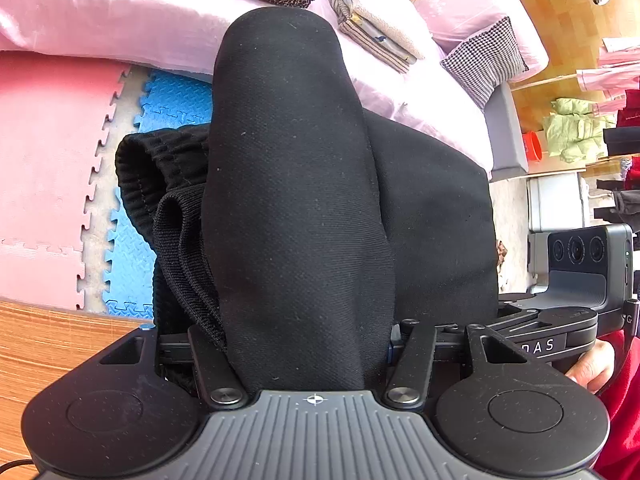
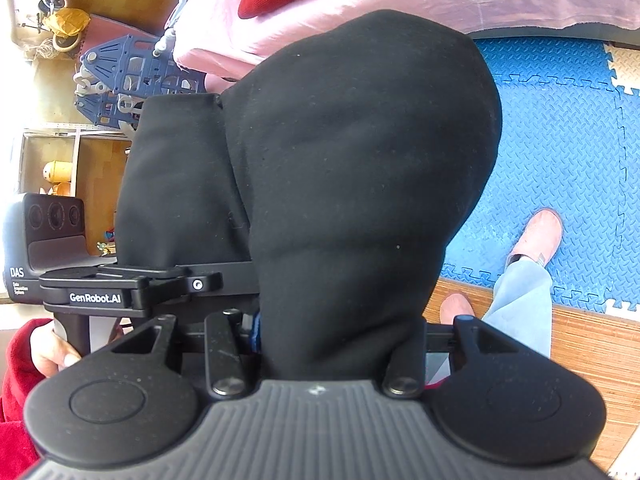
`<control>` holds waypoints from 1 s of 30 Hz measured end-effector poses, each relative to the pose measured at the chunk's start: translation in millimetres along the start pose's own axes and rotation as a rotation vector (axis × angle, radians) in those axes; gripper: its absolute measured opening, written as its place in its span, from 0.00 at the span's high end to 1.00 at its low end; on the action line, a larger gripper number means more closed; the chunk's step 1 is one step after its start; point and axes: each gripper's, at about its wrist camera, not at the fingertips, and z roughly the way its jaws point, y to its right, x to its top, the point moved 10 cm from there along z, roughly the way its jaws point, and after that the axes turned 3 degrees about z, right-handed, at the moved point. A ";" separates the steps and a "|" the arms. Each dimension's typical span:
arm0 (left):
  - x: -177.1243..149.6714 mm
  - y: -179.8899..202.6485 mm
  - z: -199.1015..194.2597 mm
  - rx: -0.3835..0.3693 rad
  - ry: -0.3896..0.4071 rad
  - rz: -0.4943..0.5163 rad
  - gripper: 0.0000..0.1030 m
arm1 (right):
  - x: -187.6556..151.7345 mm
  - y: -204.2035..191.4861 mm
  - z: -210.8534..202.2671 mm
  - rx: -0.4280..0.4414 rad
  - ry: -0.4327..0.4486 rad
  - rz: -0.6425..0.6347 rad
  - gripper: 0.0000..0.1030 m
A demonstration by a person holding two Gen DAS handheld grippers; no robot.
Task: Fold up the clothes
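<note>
Left wrist view: the black garment (image 1: 296,200) drapes forward over the left gripper (image 1: 312,360), hiding its fingers; the right gripper (image 2: 336,352) is likewise smothered, so I cannot tell either's grip. Cloth hangs between both, above the bed (image 1: 100,20)

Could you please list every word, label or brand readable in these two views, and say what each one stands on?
"GenRobot.AI": on the black clamp bar of the left gripper, right wrist view.
"DAS": on its grey camera block; the small lines beneath are too small to read.
"DAS", first letter partly hidden: on the right gripper's black bar, left wrist view.
</note>
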 end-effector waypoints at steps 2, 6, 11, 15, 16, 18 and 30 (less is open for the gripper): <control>-1.1 -4.4 7.7 -0.002 -0.005 -0.004 0.45 | -2.4 4.1 1.3 -0.005 0.000 0.006 0.55; -2.2 -7.0 15.7 -0.008 -0.008 -0.014 0.45 | -4.3 7.5 2.5 -0.012 -0.009 0.009 0.55; -0.2 -7.4 16.7 -0.017 0.005 -0.032 0.45 | -1.4 3.4 6.3 -0.018 -0.021 -0.003 0.55; 3.3 -5.9 12.7 -0.015 0.015 -0.048 0.46 | 3.6 0.1 9.1 -0.023 -0.034 -0.020 0.55; 4.5 -4.3 10.6 -0.014 0.017 -0.052 0.46 | 4.4 -0.3 9.5 -0.023 -0.037 -0.022 0.55; 6.5 -1.2 7.1 -0.014 0.020 -0.058 0.46 | 5.4 -1.2 10.1 -0.023 -0.041 -0.027 0.55; 26.8 16.0 7.2 -0.009 0.006 -0.032 0.46 | 8.9 4.9 1.3 -0.023 -0.022 -0.016 0.55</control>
